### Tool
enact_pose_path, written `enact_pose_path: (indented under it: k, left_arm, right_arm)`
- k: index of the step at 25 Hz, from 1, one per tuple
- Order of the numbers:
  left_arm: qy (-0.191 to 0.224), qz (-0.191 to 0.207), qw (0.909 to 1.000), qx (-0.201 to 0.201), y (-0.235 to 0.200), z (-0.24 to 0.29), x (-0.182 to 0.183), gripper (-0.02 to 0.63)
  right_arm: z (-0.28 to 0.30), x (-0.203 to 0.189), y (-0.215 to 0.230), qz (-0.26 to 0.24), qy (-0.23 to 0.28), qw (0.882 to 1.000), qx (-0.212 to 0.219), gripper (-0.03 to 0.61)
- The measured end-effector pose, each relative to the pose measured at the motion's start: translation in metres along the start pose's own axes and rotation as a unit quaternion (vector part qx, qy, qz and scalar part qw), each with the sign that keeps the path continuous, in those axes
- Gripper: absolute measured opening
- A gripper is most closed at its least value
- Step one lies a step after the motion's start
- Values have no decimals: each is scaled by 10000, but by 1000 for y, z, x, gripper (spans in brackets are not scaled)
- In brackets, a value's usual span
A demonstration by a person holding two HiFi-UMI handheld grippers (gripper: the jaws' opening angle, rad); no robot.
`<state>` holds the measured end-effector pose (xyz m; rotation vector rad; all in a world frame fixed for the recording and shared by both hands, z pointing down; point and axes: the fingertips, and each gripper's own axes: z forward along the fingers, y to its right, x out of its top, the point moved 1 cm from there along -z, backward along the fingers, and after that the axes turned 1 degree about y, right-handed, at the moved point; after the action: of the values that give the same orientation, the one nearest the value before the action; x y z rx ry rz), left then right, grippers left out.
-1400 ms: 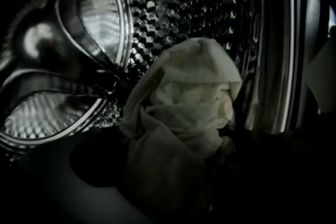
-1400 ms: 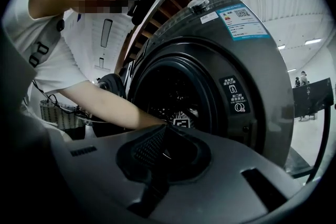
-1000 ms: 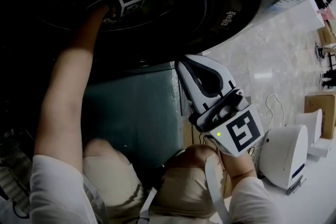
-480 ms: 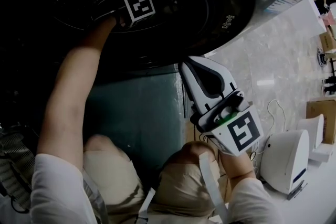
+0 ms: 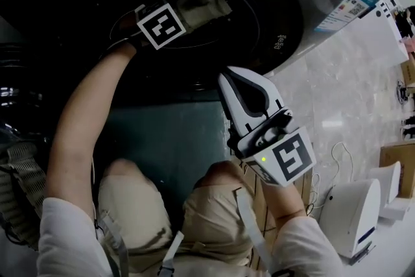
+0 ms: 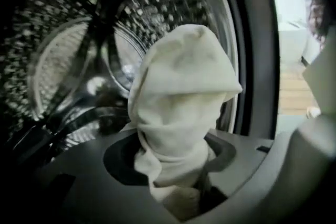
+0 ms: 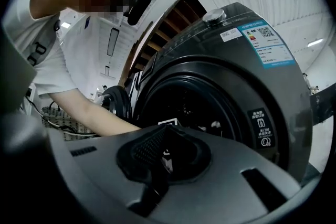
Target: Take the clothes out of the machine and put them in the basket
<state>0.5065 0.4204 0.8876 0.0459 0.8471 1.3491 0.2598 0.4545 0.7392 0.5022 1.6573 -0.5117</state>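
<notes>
A pale cream cloth (image 6: 181, 102) stands bunched up between the jaws of my left gripper (image 6: 178, 186), inside the machine's perforated drum (image 6: 63, 60). The jaws are closing and the pads pinch the cloth's lower end. In the head view the left gripper (image 5: 191, 15) is at the drum's mouth, with the cloth (image 5: 207, 8) showing beside its marker cube. My right gripper (image 5: 228, 82) hangs outside, in front of the dark front-loading machine (image 7: 236, 86). Its jaws are shut with nothing between them (image 7: 160, 149).
The machine's round door (image 7: 116, 105) stands open at the left. A wire mesh basket (image 7: 55, 120) sits behind the person's arm. On the pale stone floor (image 5: 350, 87) at the right are a white appliance (image 5: 350, 217) and a cardboard box (image 5: 399, 168).
My left gripper has risen from deep in the drum toward the opening, and the pale cloth now shows with it. The right gripper has moved up a little.
</notes>
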Motion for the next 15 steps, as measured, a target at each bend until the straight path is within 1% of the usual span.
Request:
enact_pose_path:
  k: [4,7,10,15]
  left_arm:
    - [593,-295,9973,306,5,-40,1,256]
    - [1081,-335,9925,463,15,-86,9,255]
    - [1532,-294,9854,690,20,-126,19,255]
    - [2004,-370,9746,923,33,-146,12,255]
  right_arm:
    - [12,3,-9,17,83,9998,206,14]
    - [24,3,-17,62,199,9993,312,13]
    - [32,4,-20,34,320,9989,344,14]
    - [44,-4,-26,-39,280,9989,385,13]
